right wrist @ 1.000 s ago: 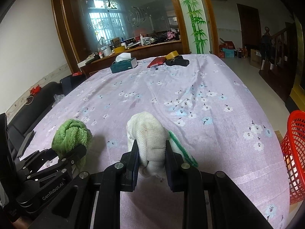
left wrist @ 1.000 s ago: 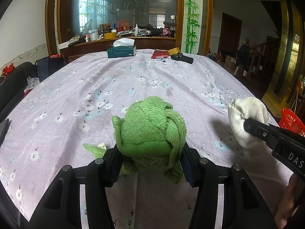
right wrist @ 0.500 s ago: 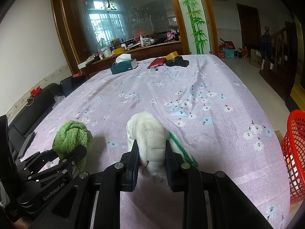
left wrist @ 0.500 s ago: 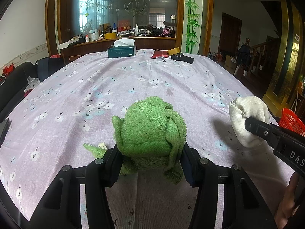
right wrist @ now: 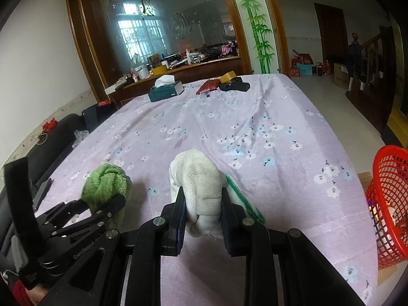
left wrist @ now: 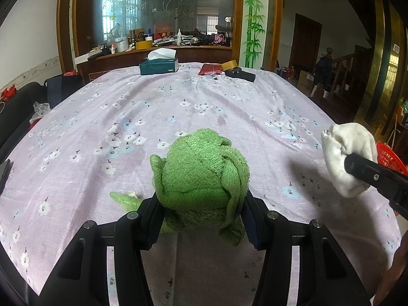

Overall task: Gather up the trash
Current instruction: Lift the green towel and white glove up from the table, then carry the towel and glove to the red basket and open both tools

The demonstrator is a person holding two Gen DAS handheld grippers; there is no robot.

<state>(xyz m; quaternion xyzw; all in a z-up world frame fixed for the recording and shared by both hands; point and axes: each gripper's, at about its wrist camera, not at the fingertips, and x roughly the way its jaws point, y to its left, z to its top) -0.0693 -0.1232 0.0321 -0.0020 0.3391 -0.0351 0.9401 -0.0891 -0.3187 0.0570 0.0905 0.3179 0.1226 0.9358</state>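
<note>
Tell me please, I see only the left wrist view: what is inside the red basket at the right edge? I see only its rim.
Observer: The right wrist view shows the basket standing on the floor beside the table, with some items already in it; what they are I cannot tell.
Operator: And the white cloth, is it held well?
Observer: Yes. The right hand-held gripper is shut on the white cloth, one finger on each side.
Operator: Is something under it?
Observer: A green-edged mesh piece lies on the tablecloth just right of the cloth.
</note>
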